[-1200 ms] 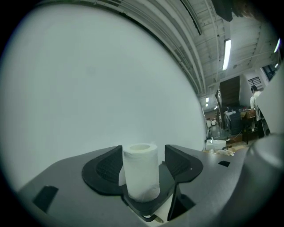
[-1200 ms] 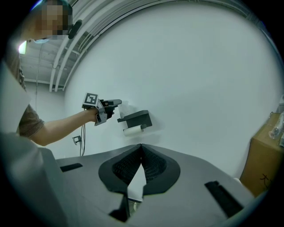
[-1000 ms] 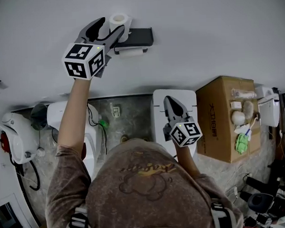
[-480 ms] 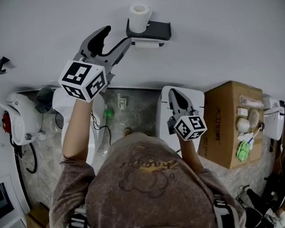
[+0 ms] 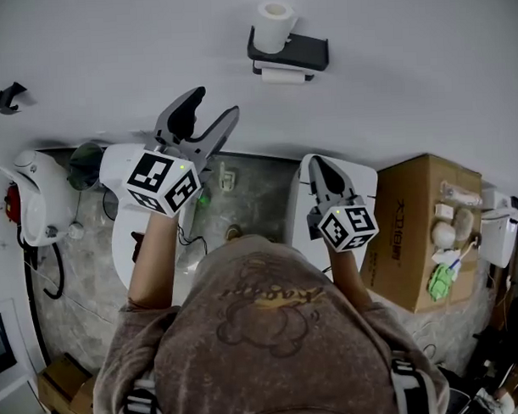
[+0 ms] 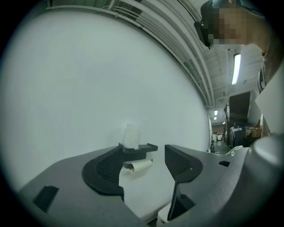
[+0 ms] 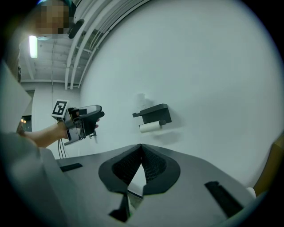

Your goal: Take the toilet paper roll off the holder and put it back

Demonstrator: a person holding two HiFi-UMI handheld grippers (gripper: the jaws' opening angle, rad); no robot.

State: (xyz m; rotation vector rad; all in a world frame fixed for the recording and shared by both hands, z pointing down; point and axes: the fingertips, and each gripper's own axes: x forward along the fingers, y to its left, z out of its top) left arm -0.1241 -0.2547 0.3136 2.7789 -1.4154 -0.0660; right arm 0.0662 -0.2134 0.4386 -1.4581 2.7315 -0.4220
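Standing on end on the flat top of the holder [image 5: 303,49], upper middle of the head view: one toilet paper roll [image 5: 275,23], white, hollow core facing up. It touches nothing but the shelf under it.

Holder: black, fixed to the white wall [image 5: 109,46].

Second roll [image 5: 284,74]: lying crosswise under the shelf, tucked close against the holder.

Left gripper [image 5: 215,101]: left of centre in the frame, well apart from the holder and lower in the picture. Jaws spread wide, nothing between them but the wall and holder seen beyond.

Right gripper [image 5: 314,164]: centre right, over a white fixture [image 5: 360,177]. Jaws pressed together at the tips, nothing in them.

Cardboard box [image 5: 412,230]: right of frame, small items on its top.

Handling, by judgement: the roll is light, soft and easily crushed, with a stiffer tube at its core. The outer wrap is likely to slip or unwind if dragged. The best hold looks to be across the round sides at mid-height, with the jaws closed gently, or with one jaw down the core. The roll on the shelf stands free and could topple at a nudge.
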